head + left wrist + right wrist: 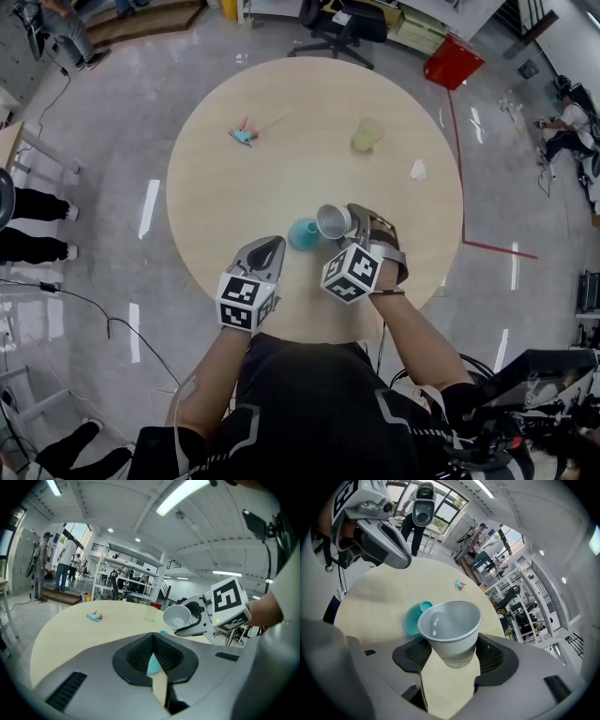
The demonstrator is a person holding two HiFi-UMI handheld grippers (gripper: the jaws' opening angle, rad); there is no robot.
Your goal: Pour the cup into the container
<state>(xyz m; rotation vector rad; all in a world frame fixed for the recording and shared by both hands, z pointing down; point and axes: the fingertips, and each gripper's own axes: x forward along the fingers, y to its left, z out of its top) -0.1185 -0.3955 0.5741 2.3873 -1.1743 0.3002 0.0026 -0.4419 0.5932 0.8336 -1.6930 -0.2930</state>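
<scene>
A white paper cup (330, 221) is tipped over sideways in my right gripper (345, 223), whose jaws are shut on its lower body. The cup's mouth points at a small teal container (304, 233) standing on the round table (281, 169) just left of it. In the right gripper view the cup (452, 630) looks empty inside, with the teal container (414, 618) low behind its rim. My left gripper (270, 247) hovers shut and empty just left of the container. In the left gripper view the cup (177, 617) shows at the right, above the table.
On the far side of the table stand a pale green cup (367, 135), a small teal and pink object (243, 135) and a white crumpled scrap (418, 170). A red bin (453, 62) and an office chair (342, 28) stand beyond the table. People sit around the room's edges.
</scene>
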